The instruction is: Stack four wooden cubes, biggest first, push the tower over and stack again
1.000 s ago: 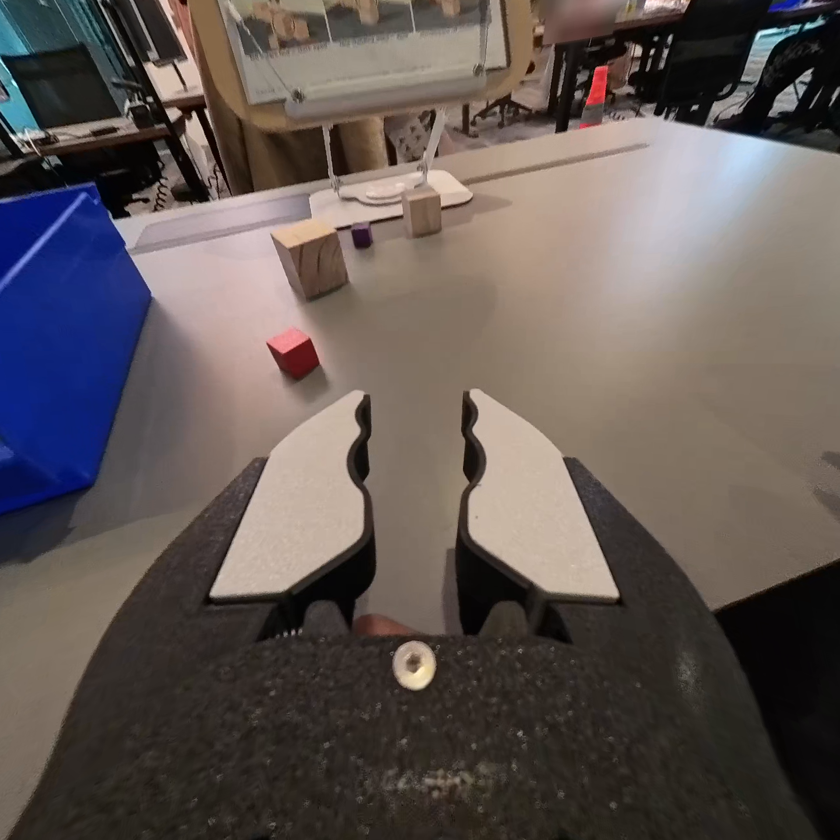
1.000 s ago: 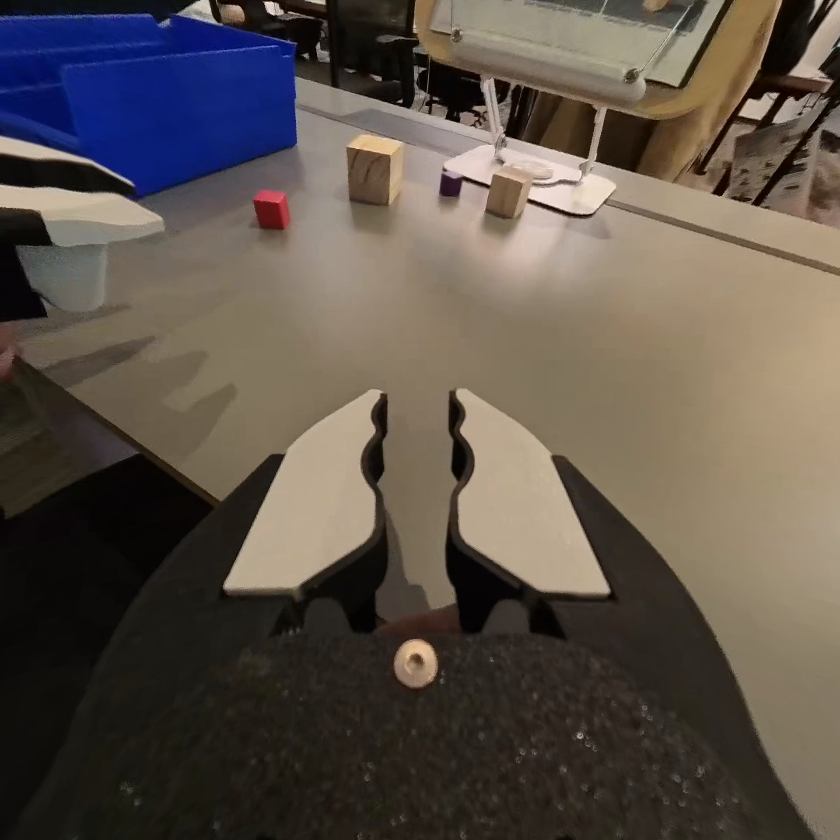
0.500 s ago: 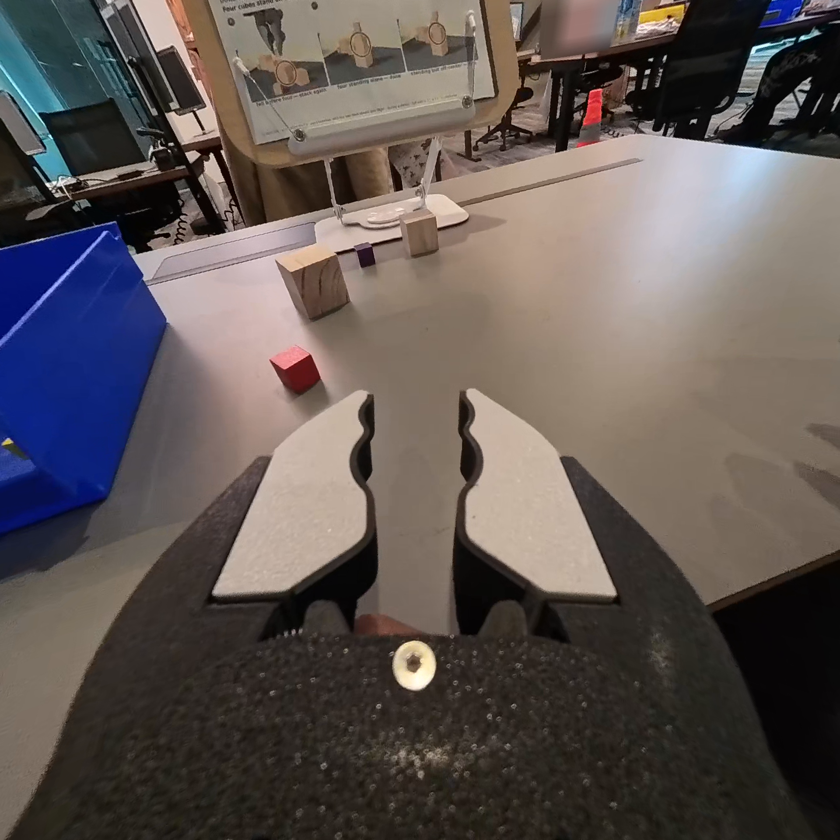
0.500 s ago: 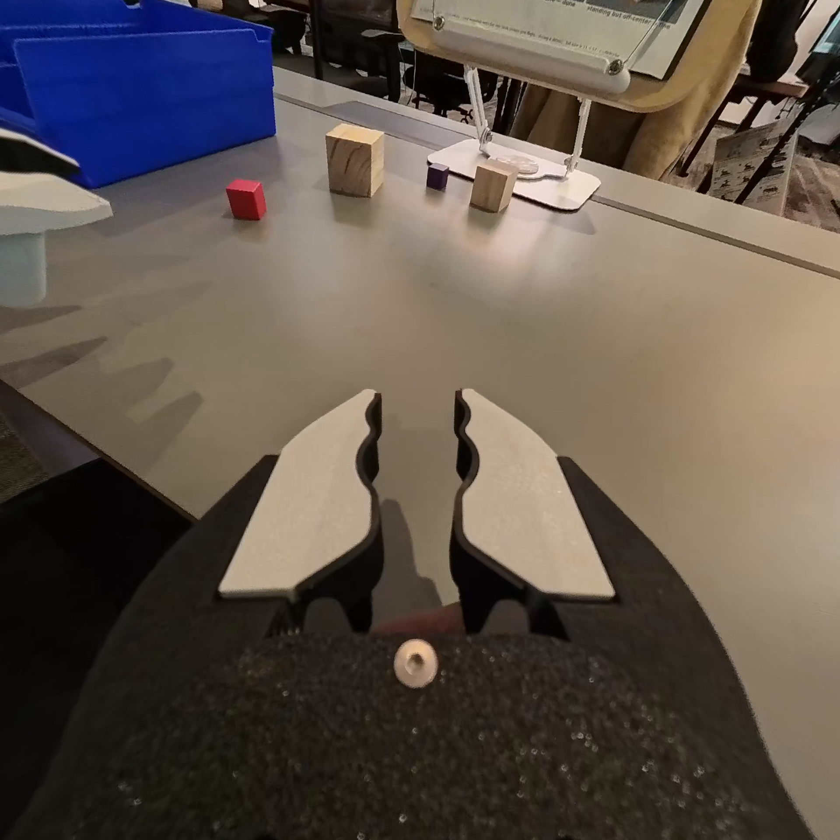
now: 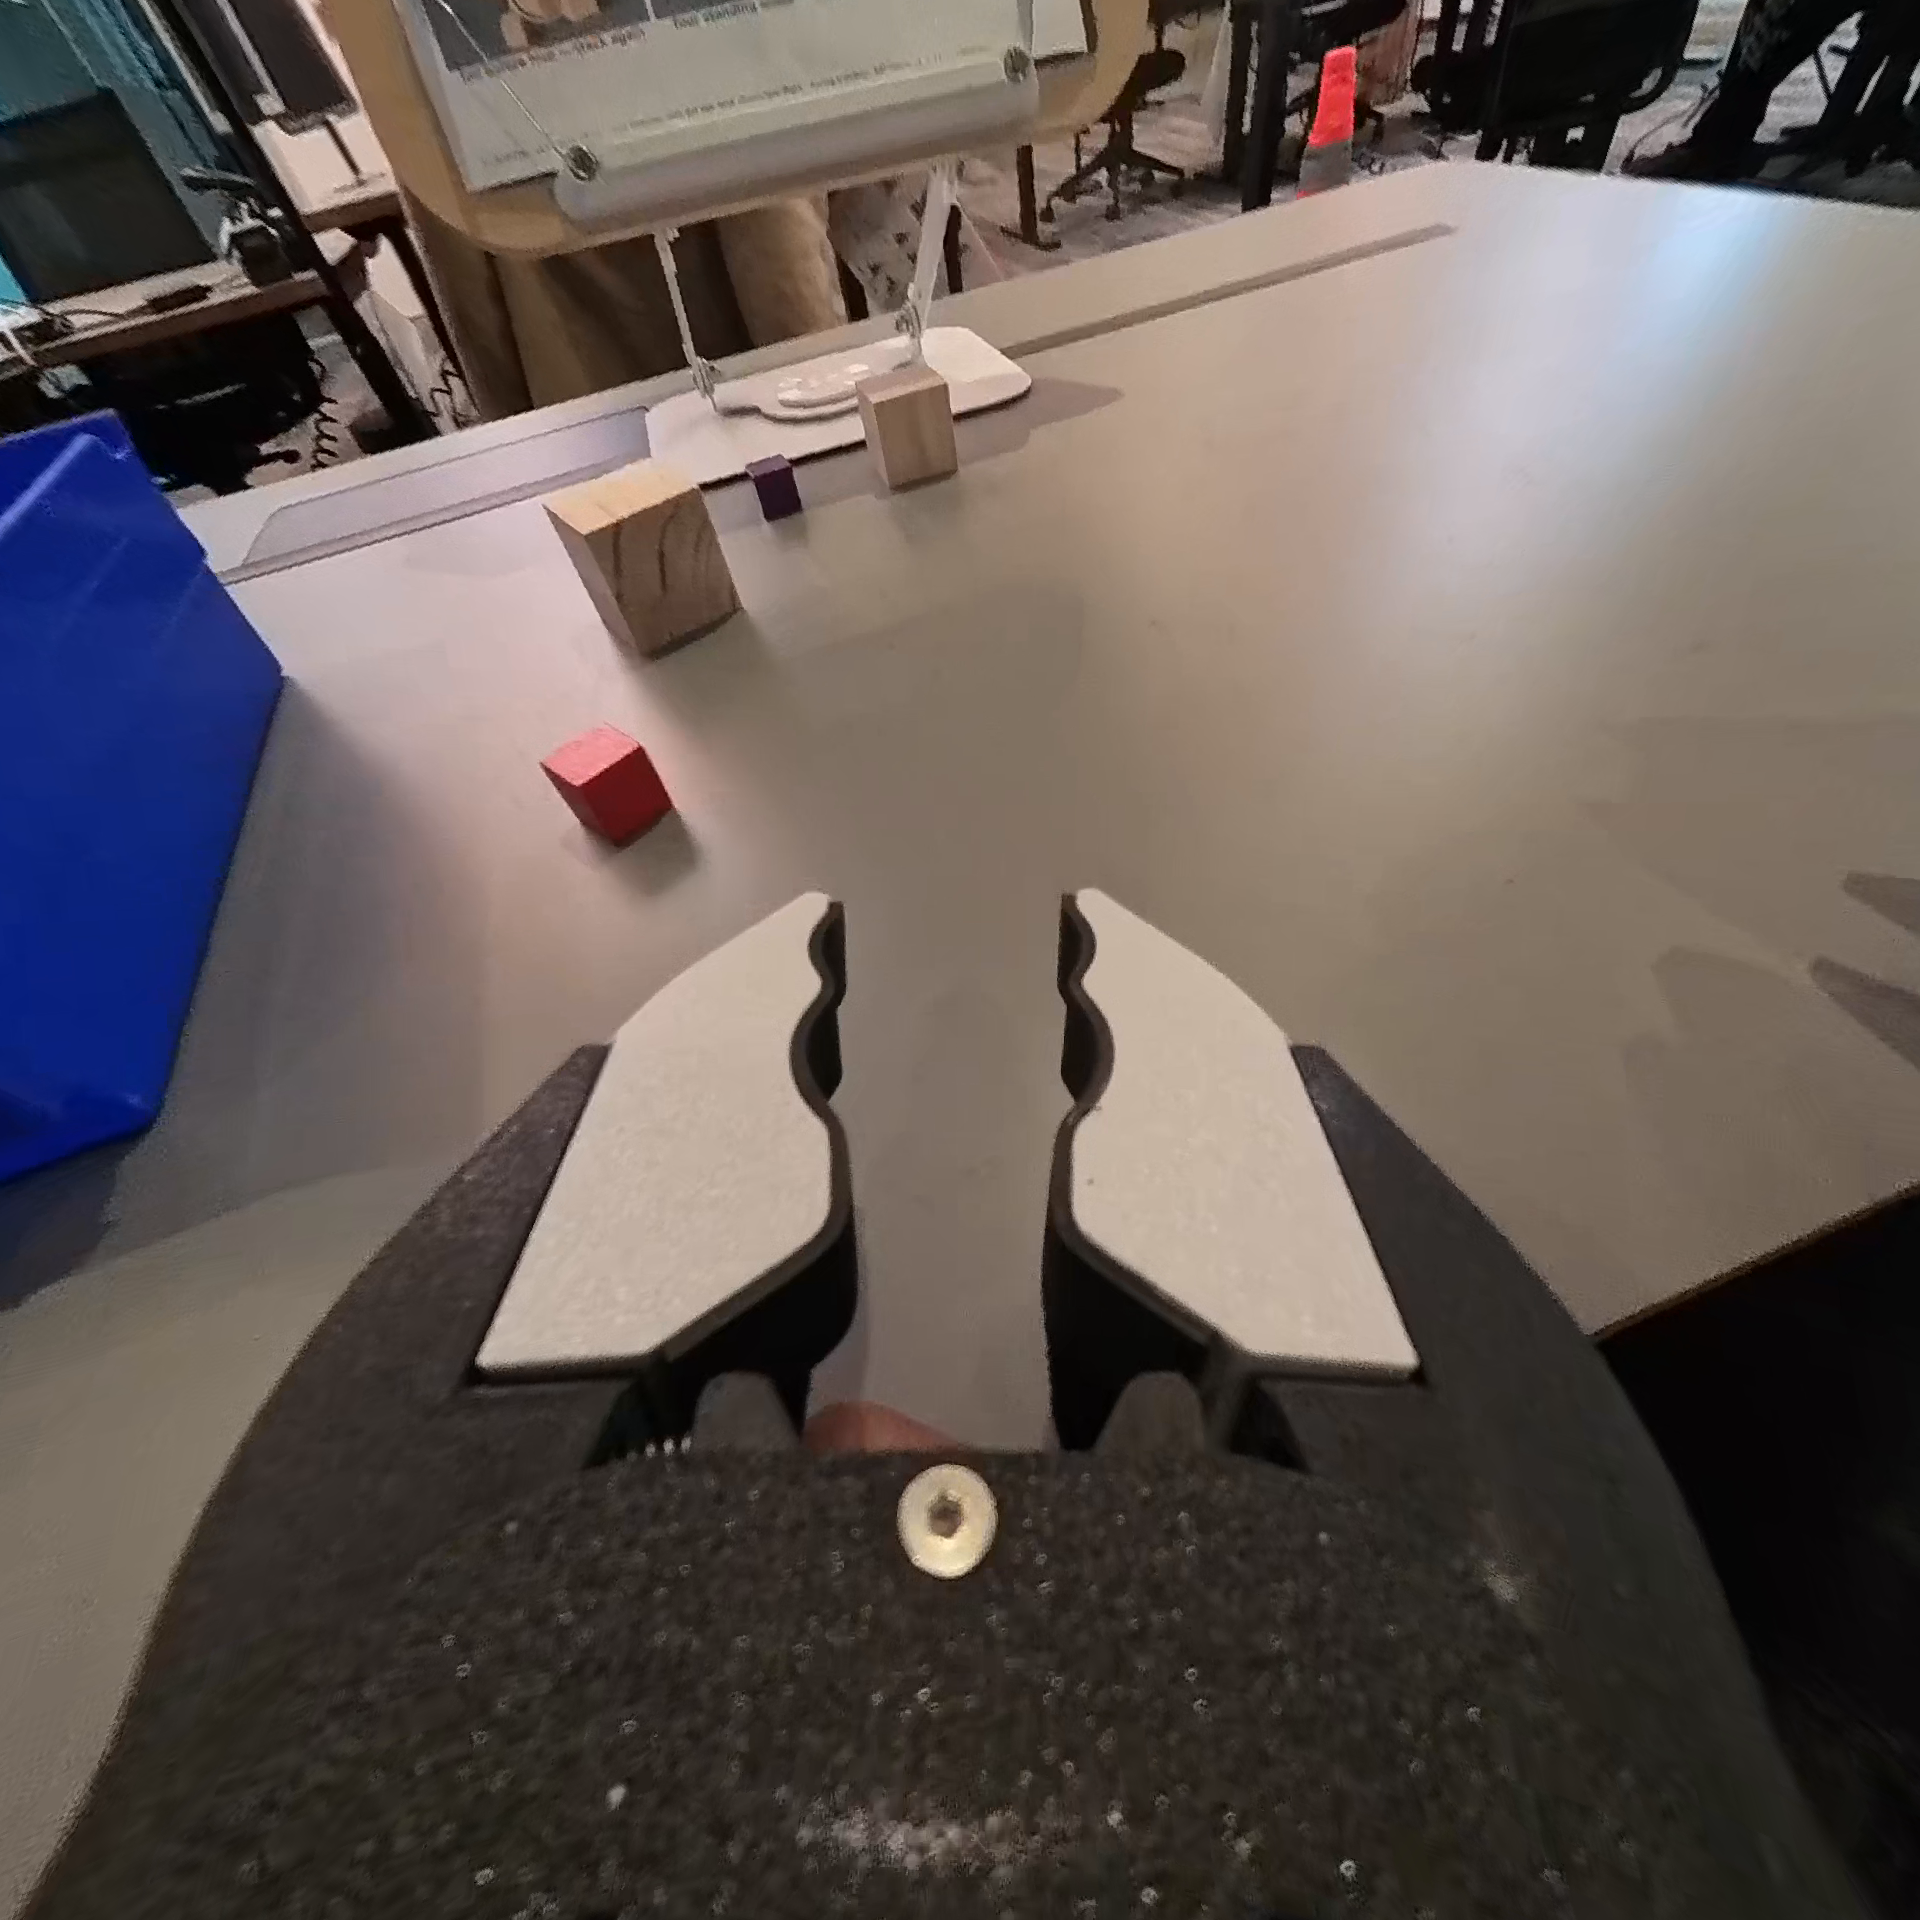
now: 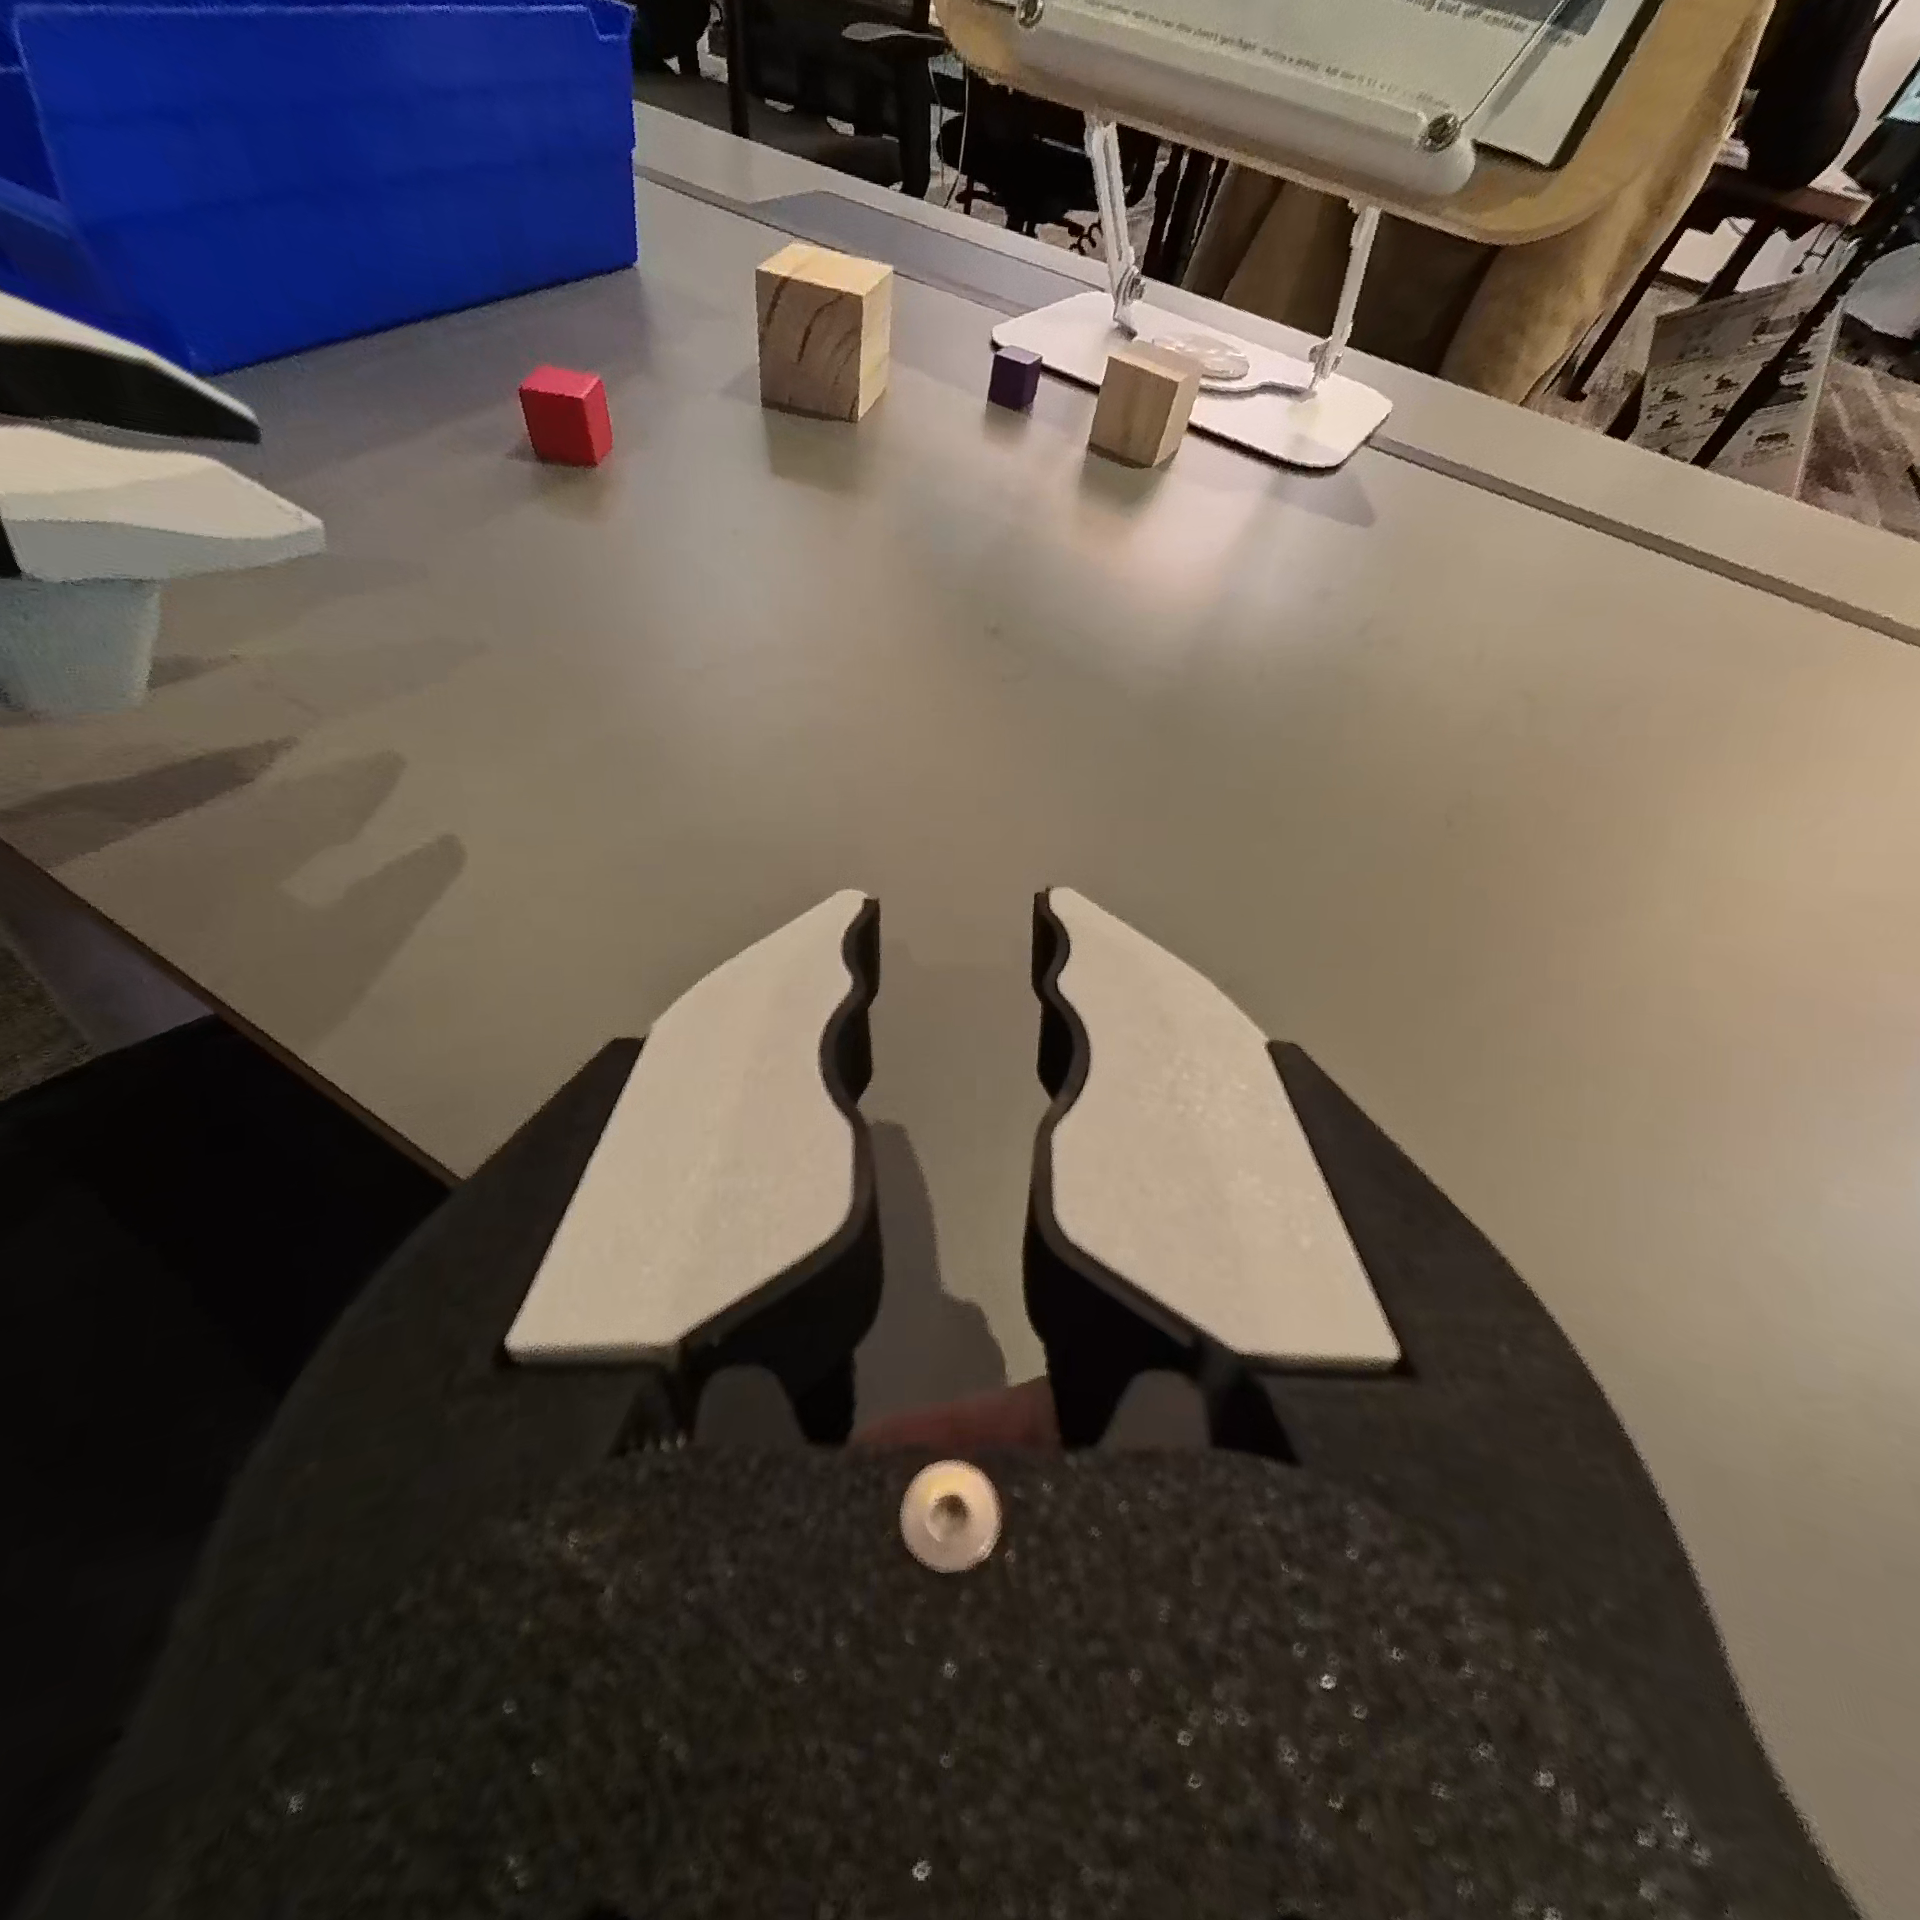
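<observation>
With all 4 cubes apart on the grey table [image 5: 1351, 644], stacking has not begun: both the left gripper [image 5: 945, 914] and right gripper [image 6: 954, 912] hang empty, jaws apart, and must likely reach the biggest cube [image 5: 649, 566] first, between the red cube [image 5: 608, 795] and purple cube [image 5: 774, 485], the smaller plain cube [image 5: 906, 428] beyond.

The clear-framed instruction sheet [image 5: 727, 73] on its stand (behind the cubes) bears printed text and pictures.

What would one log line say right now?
stage: pre-stack | four cubes: apart on table | left gripper: open, empty | right gripper: open, empty
</observation>
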Tool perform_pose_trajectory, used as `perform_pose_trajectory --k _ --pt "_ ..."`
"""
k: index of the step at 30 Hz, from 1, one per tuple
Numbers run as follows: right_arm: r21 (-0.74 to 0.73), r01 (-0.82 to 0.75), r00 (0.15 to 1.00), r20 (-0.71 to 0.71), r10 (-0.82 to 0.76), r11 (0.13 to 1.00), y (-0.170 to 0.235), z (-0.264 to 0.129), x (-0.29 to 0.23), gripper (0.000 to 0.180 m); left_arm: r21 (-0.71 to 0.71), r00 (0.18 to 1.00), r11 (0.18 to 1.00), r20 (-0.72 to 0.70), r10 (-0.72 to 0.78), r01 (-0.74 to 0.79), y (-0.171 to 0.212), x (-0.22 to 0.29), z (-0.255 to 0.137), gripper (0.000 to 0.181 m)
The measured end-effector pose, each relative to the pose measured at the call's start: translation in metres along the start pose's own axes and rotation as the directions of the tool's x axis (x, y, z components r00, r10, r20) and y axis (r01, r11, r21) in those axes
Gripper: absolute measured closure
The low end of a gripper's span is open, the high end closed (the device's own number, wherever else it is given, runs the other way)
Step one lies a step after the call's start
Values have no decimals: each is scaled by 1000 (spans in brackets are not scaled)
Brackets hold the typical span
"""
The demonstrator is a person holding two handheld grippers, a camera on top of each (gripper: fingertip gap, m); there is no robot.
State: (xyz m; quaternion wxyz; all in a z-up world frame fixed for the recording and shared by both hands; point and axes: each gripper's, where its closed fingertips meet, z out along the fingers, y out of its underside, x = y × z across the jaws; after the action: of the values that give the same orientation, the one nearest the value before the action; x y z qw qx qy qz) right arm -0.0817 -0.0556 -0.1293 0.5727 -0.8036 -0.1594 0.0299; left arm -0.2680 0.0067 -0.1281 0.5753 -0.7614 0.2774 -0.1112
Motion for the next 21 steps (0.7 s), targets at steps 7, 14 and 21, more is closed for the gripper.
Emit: perform_pose_trajectory --k 7,14,21 --pt "-15 42 999 22 -41 999 -1 3 -6 152 -172 963 964 -216 163 -202 -58 -50 56 142" --pt "-18 111 994 -20 -112 994 0 -1 2 152 -470 824 692 -447 349 -548 -70 -125 189 144" --pt "-50 78 997 9 -77 996 9 0 2 154 -529 729 518 -596 337 -672 -38 -138 236 108"
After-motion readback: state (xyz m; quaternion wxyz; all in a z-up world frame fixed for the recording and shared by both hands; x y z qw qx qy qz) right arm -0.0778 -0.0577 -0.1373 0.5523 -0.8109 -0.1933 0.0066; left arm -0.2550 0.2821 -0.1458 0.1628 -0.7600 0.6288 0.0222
